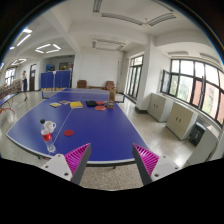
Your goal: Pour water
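My gripper (111,160) is open, and nothing sits between its pink-padded fingers (77,156). It hangs over the speckled floor, just short of the near edge of a blue table tennis table (95,130). A clear plastic water bottle (48,136) with a red label stands on the table's near left part, ahead and to the left of the left finger. A small red disc-shaped thing (69,132) lies on the table just right of the bottle.
A yellow sheet (75,104), dark flat things (95,103) and a red one (111,106) lie at the table's far end. Chairs (84,85) stand beyond it. White cabinets (175,115) line the windowed right wall. Open floor runs along the table's right side.
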A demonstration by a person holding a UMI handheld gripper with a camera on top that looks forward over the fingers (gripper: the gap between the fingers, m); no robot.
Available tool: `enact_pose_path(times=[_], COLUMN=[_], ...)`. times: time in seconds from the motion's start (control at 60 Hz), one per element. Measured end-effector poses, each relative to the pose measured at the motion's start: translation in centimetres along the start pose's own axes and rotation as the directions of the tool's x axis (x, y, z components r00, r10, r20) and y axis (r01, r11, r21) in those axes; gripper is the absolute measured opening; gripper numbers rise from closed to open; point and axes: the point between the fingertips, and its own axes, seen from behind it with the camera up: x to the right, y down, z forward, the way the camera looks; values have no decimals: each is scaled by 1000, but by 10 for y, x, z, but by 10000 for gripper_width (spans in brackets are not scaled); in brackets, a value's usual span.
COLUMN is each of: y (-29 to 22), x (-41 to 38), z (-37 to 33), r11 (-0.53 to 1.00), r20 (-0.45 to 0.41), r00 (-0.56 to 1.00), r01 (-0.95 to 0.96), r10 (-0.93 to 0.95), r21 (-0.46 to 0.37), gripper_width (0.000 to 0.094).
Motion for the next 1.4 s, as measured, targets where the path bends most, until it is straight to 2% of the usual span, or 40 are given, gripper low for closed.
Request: enact_pose_path(times=[0.117,0.267,0.283,0.35,0.367,0.4,0.417,0.583,0.75,0.9,1.017,1.1,1.15,1.217,1.4], y=[17,62,82,109,104,116,137,173,158,121,92,80,80,74,69], x=[-2,-27,-38,-60,-61,-74,-93,-200,-312,-380,-401,-408,-408,-406,-399], z=[-2,13,20,27,21,25,31,57,106,168,214,241,252,265,270], r11=[999,996,996,993,991,989,989,986,991,996,998,995,995,994,990], r20=[-5,7,7,10,15,24,26,81,155,162,141,127,111,85,37], r00=[1000,1000,1000,1000,1000,1000,1000,997,987,984,988,990,992,995,999], r01=[2,1,1,0,0,0,-1,-2,-23,-63,-68,-73,-66,-51,-34], r10=[-3,-1,-1,1,2,4,5,16,44,73,66,65,58,42,29], r21=[-32,-86,-88,-118,-132,-148,-148,-166,-132,-64,11,61,70,98,137], gripper_width=[850,831,830,830,829,832,830,828,830,831,824,778,701,519,348])
